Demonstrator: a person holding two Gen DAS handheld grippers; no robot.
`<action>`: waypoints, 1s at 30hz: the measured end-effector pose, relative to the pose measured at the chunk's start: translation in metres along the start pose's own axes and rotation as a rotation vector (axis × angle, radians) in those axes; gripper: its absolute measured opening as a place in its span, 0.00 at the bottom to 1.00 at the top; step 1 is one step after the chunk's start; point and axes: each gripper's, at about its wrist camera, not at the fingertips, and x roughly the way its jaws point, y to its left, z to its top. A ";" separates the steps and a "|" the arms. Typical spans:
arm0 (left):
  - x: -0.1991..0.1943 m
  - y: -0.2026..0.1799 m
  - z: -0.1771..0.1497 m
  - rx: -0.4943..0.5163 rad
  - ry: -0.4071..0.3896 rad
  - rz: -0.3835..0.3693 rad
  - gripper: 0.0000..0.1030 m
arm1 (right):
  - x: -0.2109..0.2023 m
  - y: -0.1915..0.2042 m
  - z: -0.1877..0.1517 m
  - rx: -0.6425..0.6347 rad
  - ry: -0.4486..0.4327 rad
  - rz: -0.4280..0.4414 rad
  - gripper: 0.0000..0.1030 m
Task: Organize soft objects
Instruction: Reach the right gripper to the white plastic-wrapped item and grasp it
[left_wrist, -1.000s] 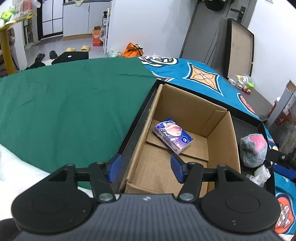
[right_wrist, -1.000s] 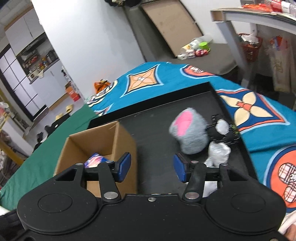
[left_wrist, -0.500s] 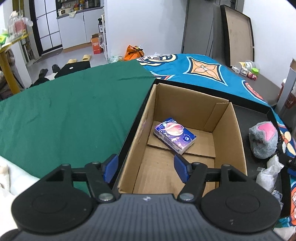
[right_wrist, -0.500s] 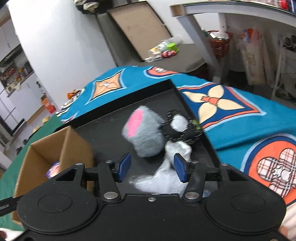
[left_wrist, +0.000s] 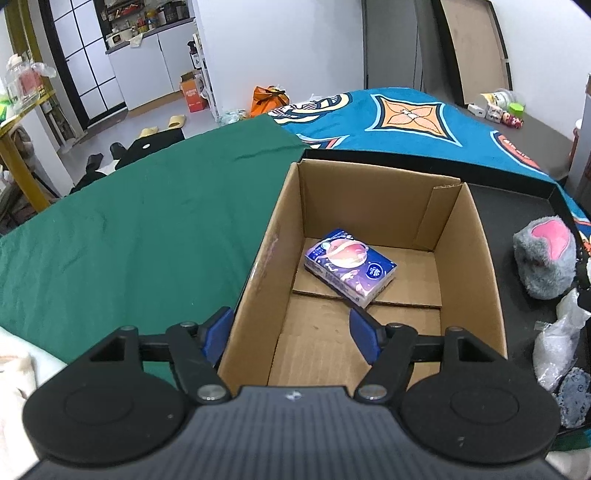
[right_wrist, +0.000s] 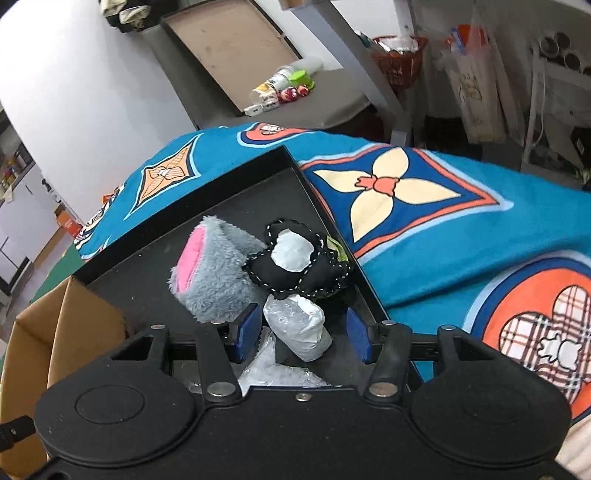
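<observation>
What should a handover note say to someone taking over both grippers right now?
Left gripper: empty, jaws opening over the cardboard box.
Right gripper: open, straddling the white plastic bag, not gripping.
Done: tissue pack lies in the box.
Left: grey plush, black stitched toy and the bag sit in the black tray.

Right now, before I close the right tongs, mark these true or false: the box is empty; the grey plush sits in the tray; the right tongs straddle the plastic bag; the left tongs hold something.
1. The box is empty: false, a tissue pack lies inside.
2. The grey plush sits in the tray: true.
3. The right tongs straddle the plastic bag: true, pads apart from it.
4. The left tongs hold something: false, they are opening, holding nothing.
</observation>
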 end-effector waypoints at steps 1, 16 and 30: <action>0.001 -0.001 0.000 0.004 0.001 0.004 0.66 | 0.003 -0.001 0.000 0.004 0.004 0.003 0.50; 0.003 -0.007 0.002 0.028 0.008 0.051 0.67 | 0.016 0.002 -0.001 0.014 0.030 0.043 0.36; -0.008 0.005 0.002 0.005 0.004 0.029 0.67 | -0.019 0.008 0.010 0.015 -0.027 0.112 0.36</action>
